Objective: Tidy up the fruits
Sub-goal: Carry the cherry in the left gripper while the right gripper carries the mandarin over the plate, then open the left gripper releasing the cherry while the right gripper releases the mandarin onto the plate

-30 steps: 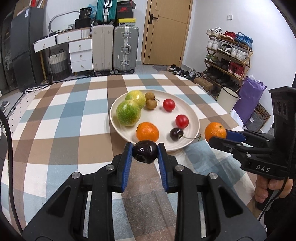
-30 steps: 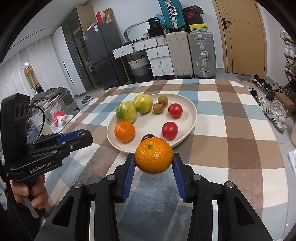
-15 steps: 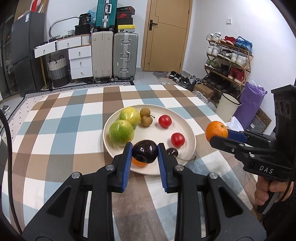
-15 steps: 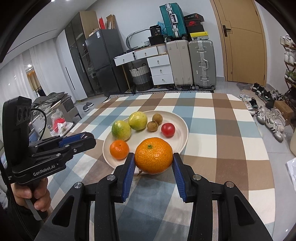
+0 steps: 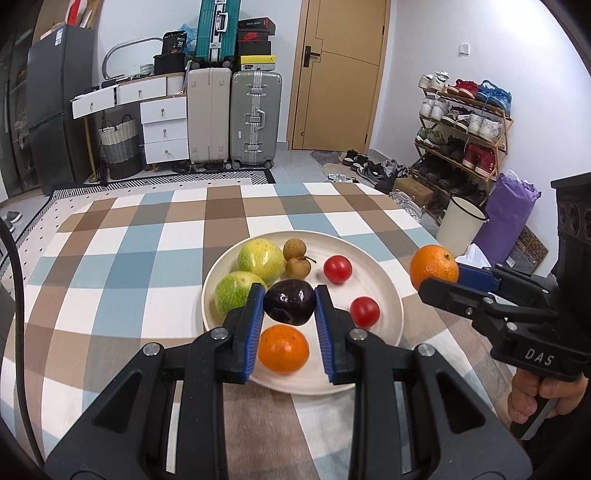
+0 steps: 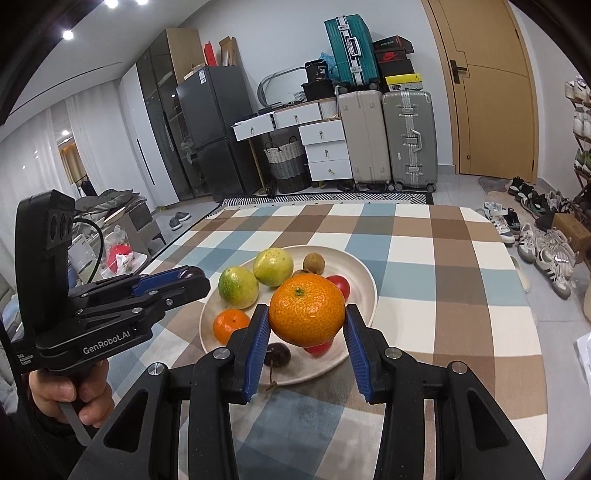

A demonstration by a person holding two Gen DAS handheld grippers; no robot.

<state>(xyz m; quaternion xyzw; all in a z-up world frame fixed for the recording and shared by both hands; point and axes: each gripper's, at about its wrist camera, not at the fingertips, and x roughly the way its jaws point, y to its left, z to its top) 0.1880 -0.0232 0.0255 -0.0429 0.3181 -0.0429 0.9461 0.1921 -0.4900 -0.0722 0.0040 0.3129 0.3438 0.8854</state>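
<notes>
Bright, even indoor light. Round ceiling spots (image 6: pixel 68 34) glare at upper left of right wrist view. Soft short shadows under fruit on plate (image 5: pixel 388 295). Both views sharp at centre; strong fisheye bending, black vignette at corners. Far shoe rack (image 5: pixel 463 125) slightly soft, possibly lens falloff.

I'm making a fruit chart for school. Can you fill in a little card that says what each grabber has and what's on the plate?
left gripper: shut on a dark cherry
right gripper: shut on an orange
plate: white, on the checked tablecloth
green fruits: two
small brown fruits: two
red tomatoes: two
orange on plate: one
second cherry on plate: one, with stem
</notes>
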